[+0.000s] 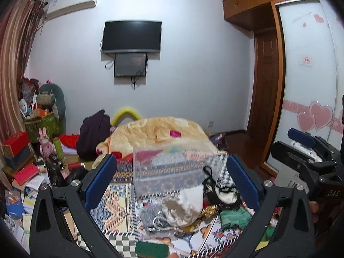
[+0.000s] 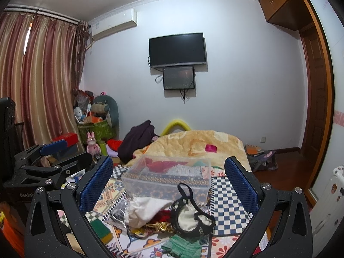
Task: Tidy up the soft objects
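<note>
While tools gape, bra (image 2: pixel 192 216) long axis runs diagonally.

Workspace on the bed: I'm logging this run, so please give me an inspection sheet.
Surface: patterned bedspread, mostly covered.
Job's things: clear box behind a pile of white cloth, black bra and green cloth.
Clutter: books, boxes and toys left of the bed.
Tools: left tool and right tool both open, holding nothing, above the pile.
Cables: dangling under the wall screens.
Surroundings: curtains, wardrobe.
</note>
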Demonstrator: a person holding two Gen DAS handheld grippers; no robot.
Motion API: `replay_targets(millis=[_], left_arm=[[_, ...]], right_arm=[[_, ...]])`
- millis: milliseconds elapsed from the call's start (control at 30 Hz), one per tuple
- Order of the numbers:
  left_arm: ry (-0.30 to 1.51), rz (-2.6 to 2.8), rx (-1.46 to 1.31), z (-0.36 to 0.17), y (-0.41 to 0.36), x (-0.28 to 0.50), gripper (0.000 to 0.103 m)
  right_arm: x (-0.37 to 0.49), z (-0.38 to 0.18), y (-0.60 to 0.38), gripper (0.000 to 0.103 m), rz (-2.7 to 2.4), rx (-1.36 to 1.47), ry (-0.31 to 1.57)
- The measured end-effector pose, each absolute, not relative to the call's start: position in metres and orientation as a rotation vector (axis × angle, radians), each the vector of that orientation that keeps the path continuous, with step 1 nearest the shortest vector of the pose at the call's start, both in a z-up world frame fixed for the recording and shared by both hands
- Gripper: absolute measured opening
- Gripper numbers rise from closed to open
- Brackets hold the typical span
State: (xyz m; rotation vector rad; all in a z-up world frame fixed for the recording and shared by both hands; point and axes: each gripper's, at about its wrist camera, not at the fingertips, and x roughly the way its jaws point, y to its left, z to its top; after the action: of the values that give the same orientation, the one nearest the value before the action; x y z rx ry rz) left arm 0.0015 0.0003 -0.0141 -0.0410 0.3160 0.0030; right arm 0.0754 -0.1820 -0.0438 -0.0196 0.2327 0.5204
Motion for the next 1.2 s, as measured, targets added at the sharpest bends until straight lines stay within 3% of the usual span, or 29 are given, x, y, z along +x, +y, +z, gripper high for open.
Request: replay_targets(millis=[600,867,933,1033,1067,1133,1200], left_arm=[[0.791,0.035,-0.121,-0.145,0.03,0.031,0.103],[0.858,0.031,-0.101,-0.181,0.025,0.026,0.1],[0.881,0.017,-0.11,-0.184,0.024,0.027,0.084],[0.908,0.004,-0.134,-0.189,0.028,0.03,0.072],[0.906,0.007,-0.136,-0.19,0.028,0.031,0.071],[0.899,0.002,-0.14,-0.189,0.029,0.03,0.064],[0.891,-0.003,-0.156,-0.189,0.03,0.028,0.063]], right_arm=[[0.112,-0.152,-0.205,0.103,0.472,-0.062,0.672],[0.126,-0.181,-0.212,0.102,0.483,-0.004,0.793],[0.126,-0.183,-0.211,0.09,0.493,0.004,0.813],[0.127,-0.186,-0.206,0.074,0.513,0.007,0.834],[0.127,-0.187,-0.206,0.071,0.524,0.012,0.839],[0.129,-0.187,-0.202,0.054,0.536,0.006,0.845],[0.126,-0.186,-0.201,0.047,0.536,-0.01,0.835]])
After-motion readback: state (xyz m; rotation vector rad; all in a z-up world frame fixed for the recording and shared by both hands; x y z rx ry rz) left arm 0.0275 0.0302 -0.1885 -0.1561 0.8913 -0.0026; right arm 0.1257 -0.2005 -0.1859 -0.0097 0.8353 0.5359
